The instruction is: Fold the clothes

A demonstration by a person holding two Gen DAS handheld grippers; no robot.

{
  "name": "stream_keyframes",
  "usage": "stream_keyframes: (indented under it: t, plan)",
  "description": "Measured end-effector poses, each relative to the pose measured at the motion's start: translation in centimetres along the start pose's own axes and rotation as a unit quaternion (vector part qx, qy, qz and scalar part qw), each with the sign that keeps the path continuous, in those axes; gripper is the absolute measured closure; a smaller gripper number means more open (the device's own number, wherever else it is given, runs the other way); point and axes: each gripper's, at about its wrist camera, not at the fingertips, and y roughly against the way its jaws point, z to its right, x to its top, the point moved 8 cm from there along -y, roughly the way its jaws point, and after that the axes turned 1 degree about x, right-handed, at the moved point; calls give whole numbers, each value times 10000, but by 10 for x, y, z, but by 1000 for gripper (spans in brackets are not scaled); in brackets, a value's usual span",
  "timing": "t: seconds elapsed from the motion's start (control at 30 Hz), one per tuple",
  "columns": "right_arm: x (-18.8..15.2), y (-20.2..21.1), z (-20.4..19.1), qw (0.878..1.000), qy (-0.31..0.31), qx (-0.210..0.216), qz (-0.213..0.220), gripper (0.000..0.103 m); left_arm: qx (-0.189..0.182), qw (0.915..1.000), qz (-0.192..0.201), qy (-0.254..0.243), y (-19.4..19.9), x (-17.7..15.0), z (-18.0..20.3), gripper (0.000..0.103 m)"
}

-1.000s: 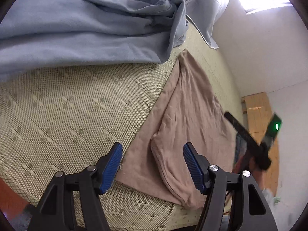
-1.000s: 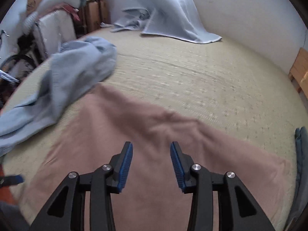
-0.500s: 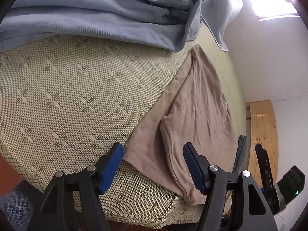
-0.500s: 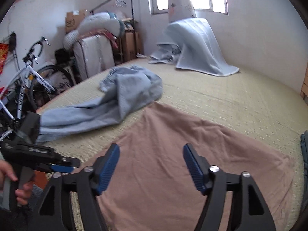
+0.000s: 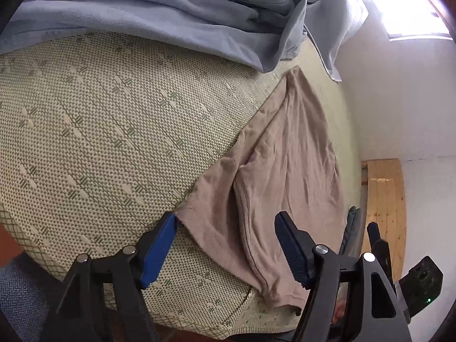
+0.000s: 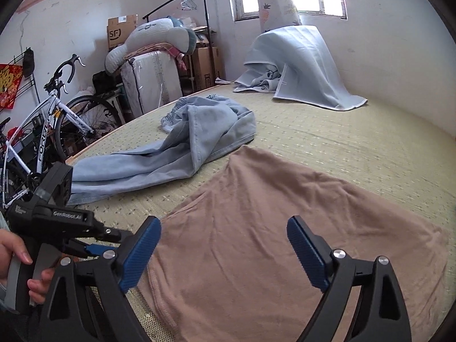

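A tan-brown shirt (image 5: pixel 287 165) lies flat on the woven bed mat (image 5: pixel 99 131), its near sleeve folded over the body. My left gripper (image 5: pixel 225 219) hovers over the shirt's near corner; its jaws are opening, the cloth lies below them and the pads (image 5: pixel 159 242) press on nothing. In the right wrist view the same shirt (image 6: pixel 270 228) spreads out under my right gripper (image 6: pixel 225 225). Its jaws are also opening, wide apart, with no cloth pinched. A hand (image 6: pixel 14 256) holds the left gripper (image 6: pixel 57 216) at the left edge.
Crumpled light-blue trousers (image 6: pixel 185 142) lie on the mat beyond the shirt, also filling the top of the left wrist view (image 5: pixel 171 8). A pale blue blanket (image 6: pixel 299 65) is heaped by the window. A bicycle (image 6: pixel 42 119) and boxes (image 6: pixel 205 65) stand left of the bed. Wooden boards (image 5: pixel 384 199) flank the right side.
My right gripper opened from narrow to wide and drew back from the shirt, so more of the room shows. The left gripper rolled a little and its jaws spread slightly.
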Motion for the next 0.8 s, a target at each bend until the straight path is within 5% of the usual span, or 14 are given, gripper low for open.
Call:
stream_keyframes:
  t: [0.13,0.33,0.53,0.7,0.8]
  plan:
    - [-8,-5,-9,9999,29,115,-66,10,-185,9998,66,33,-2,2,9,28]
    - [-26,-19,-40,9977,409,435,-321,10,51,9995,284,103,4,9,3,29]
    - [-35,-26,-61,9952,680,587,-379,10,205,9994,192,199,2,9,-10,50]
    - [-36,-27,-59,9955,587,625,-406,10,315,9992,128,191,0,8,-13,82]
    - [-39,-29,-60,9950,600,648,-465,10,309,9992,159,176,-5,8,-6,88]
